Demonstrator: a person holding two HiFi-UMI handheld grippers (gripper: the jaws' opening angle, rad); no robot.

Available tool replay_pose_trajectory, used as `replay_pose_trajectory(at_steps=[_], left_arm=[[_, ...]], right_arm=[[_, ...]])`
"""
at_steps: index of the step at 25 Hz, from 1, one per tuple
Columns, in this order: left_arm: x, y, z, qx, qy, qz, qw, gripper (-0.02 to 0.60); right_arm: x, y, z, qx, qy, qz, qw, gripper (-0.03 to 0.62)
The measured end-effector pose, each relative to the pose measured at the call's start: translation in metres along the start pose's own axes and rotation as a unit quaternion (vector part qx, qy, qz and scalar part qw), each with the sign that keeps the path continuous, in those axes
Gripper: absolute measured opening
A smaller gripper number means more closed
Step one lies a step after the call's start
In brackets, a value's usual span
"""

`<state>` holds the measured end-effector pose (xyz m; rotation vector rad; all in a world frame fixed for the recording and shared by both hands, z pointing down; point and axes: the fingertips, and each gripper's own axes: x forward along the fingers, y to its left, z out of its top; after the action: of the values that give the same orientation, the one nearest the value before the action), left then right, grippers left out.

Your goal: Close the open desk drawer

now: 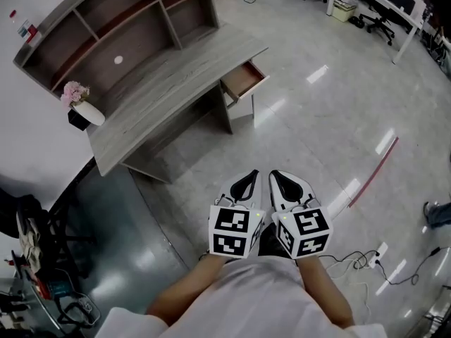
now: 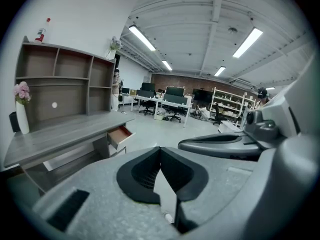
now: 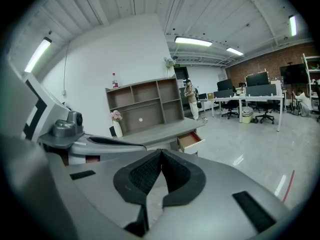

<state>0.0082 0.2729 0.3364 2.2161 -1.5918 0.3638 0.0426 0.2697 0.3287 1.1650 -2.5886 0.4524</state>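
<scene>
The one open drawer [image 1: 243,78] sticks out from under the right end of a grey tabletop [image 1: 162,97]. Its reddish-brown inside shows, and it is well apart from both grippers. A stretch of glossy floor [image 1: 310,118] lies between them and the drawer.

The left gripper [image 1: 251,177] and the right gripper [image 1: 275,177] sit side by side, just beside each other, in front of the person. Both point toward the desk. On each, the fingers are pressed together at the tips with nothing between them.

A shelf unit [image 1: 120,34] stands on the back of the tabletop. At the left end are one white vase [image 1: 89,113] of pink flowers [image 1: 74,91] and one black box [image 1: 75,119] touching the vase.

To the right, one red strip [image 1: 373,171] runs across the floor, and cables [image 1: 366,263] trail near the person. Office chairs [image 1: 380,23] and white desks stand far behind.
</scene>
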Motion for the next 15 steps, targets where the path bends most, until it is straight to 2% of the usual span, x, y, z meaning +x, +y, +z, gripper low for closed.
replay_pose_trajectory(at_steps=[8, 15], left_arm=[[0.086, -0.006, 0.017, 0.003, 0.039, 0.018, 0.9991, 0.004], [0.150, -0.009, 0.045, 0.009, 0.045, 0.038, 0.9982, 0.003]], right_arm=[[0.041, -0.082, 0.006, 0.020, 0.026, 0.019, 0.999, 0.002], [0.070, -0.137, 0.022, 0.034, 0.029, 0.043, 0.998, 0.002]])
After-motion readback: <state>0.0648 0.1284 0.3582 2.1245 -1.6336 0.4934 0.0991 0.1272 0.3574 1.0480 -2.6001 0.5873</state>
